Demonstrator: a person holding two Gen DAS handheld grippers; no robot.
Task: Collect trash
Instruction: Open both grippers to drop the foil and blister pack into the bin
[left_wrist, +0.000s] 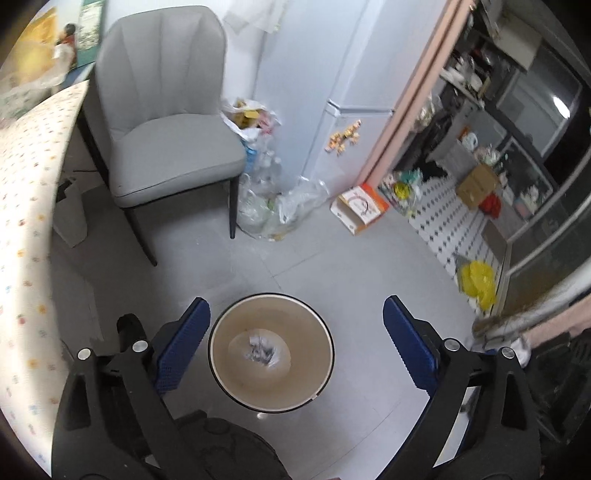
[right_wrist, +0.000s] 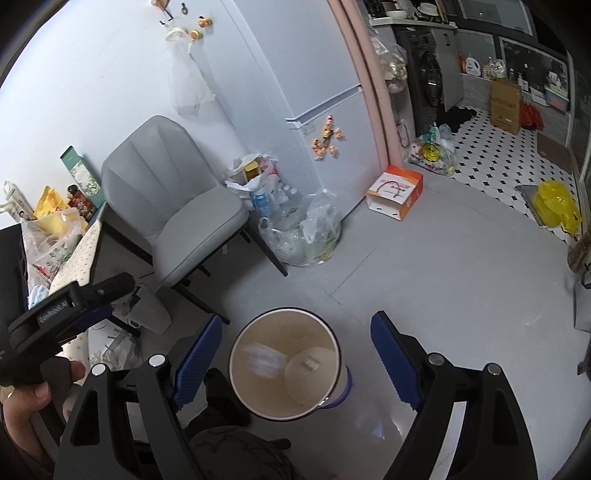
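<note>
Grey floor tiles filled both wrist views, and nearest to the cameras stood the round waste bin (left_wrist: 271, 352), upright and open-mouthed, directly below and between the fingers of each tool. The left gripper (left_wrist: 295, 347) had its blue pads spread wide at about nine and three o'clock of the bin's rim, with nothing between them; a crumpled scrap of paper (left_wrist: 260, 350) lay on the bin's floor, straight under that gap. In the right wrist view a blurred pale piece (right_wrist: 264, 360) showed inside the bin (right_wrist: 284, 363), too smeared to name, beside a small white bit (right_wrist: 310, 364). The right gripper (right_wrist: 295, 354) was likewise spread apart and empty, pitched steeply down over the bin's mouth. At eight o'clock in that view a hand (right_wrist: 26, 402) held the left tool's body. Neither arm looked clearly nearer the bin, so the next move probably turns on trash farther out. Beyond, at eleven o'clock, stood a grey chair (left_wrist: 162, 122); clear plastic bags (left_wrist: 273, 206) slumped at twelve o'clock by its leg, and a yellow bag (left_wrist: 476, 282) lay at two o'clock.
</note>
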